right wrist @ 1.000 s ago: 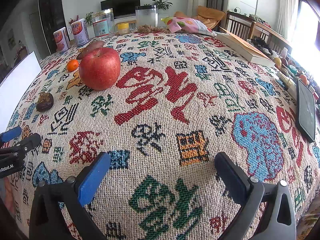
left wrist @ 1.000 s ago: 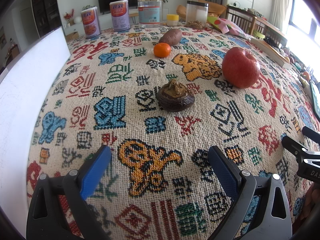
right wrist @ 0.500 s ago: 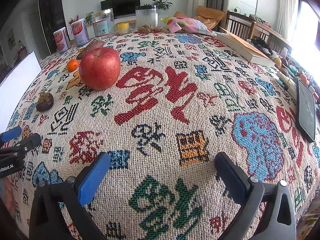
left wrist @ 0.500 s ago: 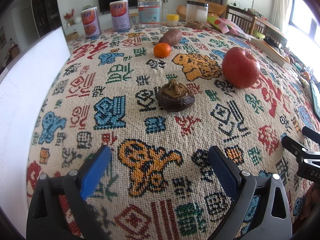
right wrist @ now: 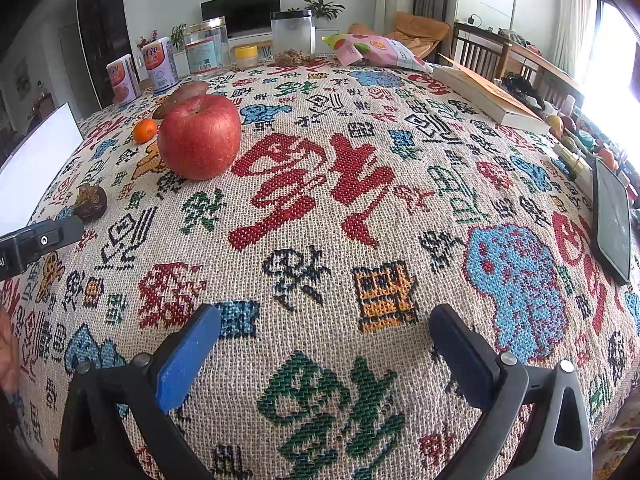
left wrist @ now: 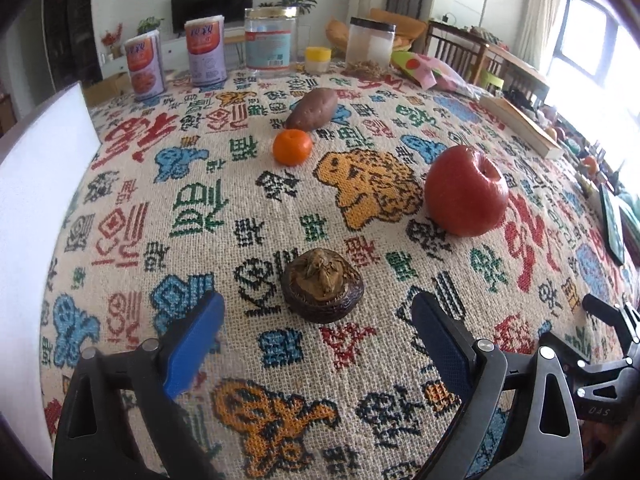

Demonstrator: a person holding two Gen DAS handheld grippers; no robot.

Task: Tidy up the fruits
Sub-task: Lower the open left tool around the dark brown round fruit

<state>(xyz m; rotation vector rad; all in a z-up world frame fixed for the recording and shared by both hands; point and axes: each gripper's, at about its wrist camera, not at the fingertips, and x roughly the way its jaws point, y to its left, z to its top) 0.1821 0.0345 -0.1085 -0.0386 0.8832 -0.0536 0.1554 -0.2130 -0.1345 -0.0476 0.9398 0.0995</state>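
Observation:
A dark brown round fruit (left wrist: 322, 290) lies on the patterned tablecloth (left wrist: 200, 208), level with the fingertips of my left gripper (left wrist: 316, 301). Its jaws are closing, with the fruit between them and a gap on each side. Farther back sit a red apple (left wrist: 466, 192), a small orange (left wrist: 292, 147) and a sweet potato (left wrist: 312, 108). My right gripper (right wrist: 324, 320) hovers open over bare cloth, nothing between its fingers. In the right wrist view the apple (right wrist: 199, 136) is at the far left, with the dark fruit (right wrist: 91, 202) beyond the left gripper's body (right wrist: 36, 240).
A white board (left wrist: 36, 200) borders the table's left side. Two cans (left wrist: 144, 66), jars (left wrist: 272, 42) and a snack bag (right wrist: 376, 50) line the far edge. A book (right wrist: 488, 96) and a dark tablet (right wrist: 612, 220) lie along the right edge.
My left gripper has moved forward up to the dark brown fruit and its jaws have narrowed. The right gripper has stayed where it was.

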